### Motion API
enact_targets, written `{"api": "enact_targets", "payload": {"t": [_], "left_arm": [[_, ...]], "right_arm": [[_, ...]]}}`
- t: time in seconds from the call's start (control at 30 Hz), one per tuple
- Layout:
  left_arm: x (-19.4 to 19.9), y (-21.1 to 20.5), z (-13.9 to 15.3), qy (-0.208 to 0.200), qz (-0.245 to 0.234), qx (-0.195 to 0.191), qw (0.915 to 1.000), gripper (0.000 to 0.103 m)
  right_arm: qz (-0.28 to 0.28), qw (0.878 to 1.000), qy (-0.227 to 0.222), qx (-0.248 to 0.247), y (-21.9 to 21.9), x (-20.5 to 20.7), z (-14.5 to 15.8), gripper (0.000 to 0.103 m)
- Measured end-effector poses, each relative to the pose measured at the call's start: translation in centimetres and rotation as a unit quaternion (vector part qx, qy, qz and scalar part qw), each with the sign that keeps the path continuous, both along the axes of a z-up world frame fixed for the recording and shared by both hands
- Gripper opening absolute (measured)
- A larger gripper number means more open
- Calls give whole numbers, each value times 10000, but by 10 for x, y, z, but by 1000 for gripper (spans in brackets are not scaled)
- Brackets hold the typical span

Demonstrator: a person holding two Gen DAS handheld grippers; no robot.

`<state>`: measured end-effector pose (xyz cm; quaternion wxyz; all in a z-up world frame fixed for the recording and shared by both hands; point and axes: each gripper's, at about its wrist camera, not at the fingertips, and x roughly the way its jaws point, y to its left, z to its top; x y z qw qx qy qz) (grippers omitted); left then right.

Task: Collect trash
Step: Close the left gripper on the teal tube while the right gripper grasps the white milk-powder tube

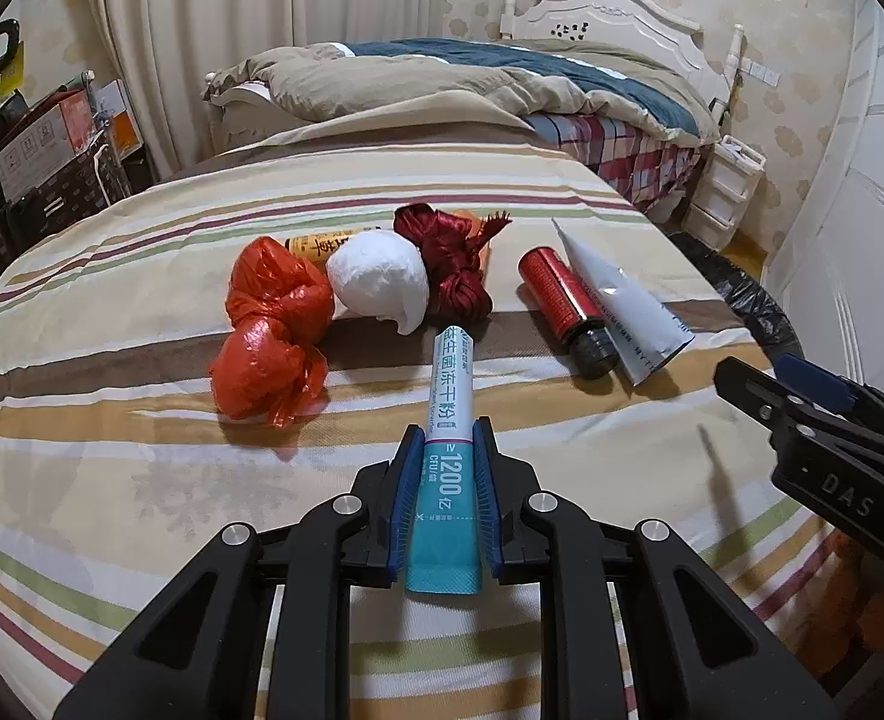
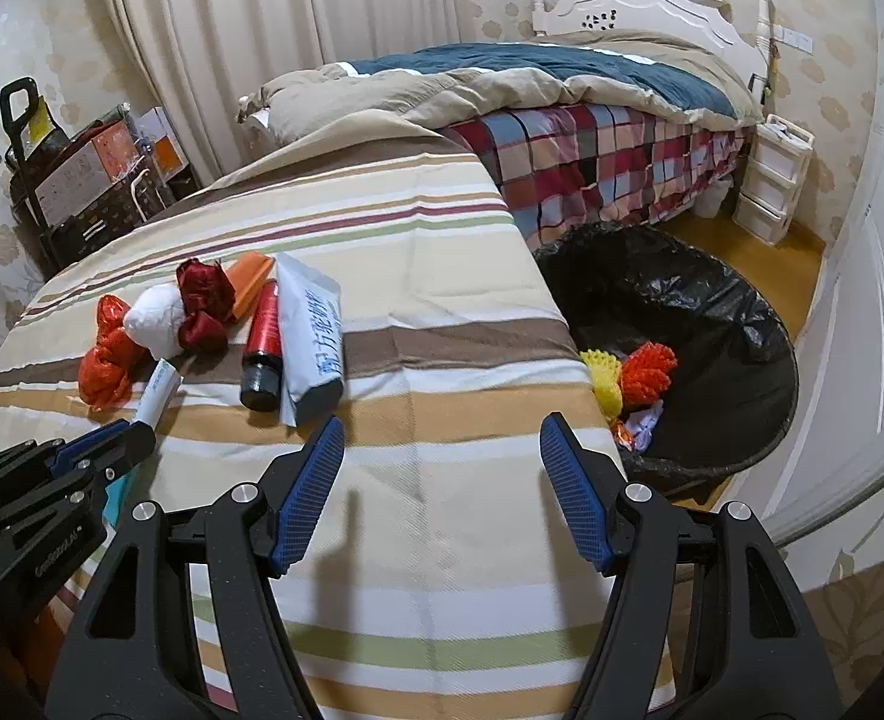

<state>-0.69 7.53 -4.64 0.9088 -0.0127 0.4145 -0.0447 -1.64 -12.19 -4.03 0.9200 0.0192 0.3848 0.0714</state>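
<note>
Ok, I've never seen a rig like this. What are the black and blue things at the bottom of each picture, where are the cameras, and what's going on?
There is no robot: a person holds a two-finger claw in each hand, and a fisheye camera on each claw looks forward along its fingers. So each picture shows its own claw at the bottom and the other claw at the side.

Left camera: the left claw is shut on a teal and white sachet.

Right camera: the right claw is open, with nothing in it, over the striped cloth.

On the cloth lie an orange bag, a white wad, a dark red ribbon, a red bottle and a white tube.

Beside the table stands a bin lined in black, already holding some trash.
</note>
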Motion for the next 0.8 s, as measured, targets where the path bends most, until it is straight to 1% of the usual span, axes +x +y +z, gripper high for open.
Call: {"api": "enact_targets", "payload": {"t": [0.3,0.57,0.67,0.7,0.73,0.8], "left_arm": [[-2,15,20,-296,158,-131,9994,20],[3,38,27,-370,426,-227,9981,20],[5,46,26,-339,518,-255,9978,20],[6,48,25,-325,537,-266,9977,20],[7,51,23,-306,562,-278,9976,20],[8,53,22,-292,578,-286,9975,20]], "right_arm": [[257,9996,-127,-59,21,10,12,66],[398,9991,53,-97,38,36,5,65],[427,9989,115,-128,43,42,1,62],[444,9988,149,-143,45,45,0,58],[455,9987,177,-152,46,46,-1,55],[479,9984,243,-160,49,51,-4,55]]}}
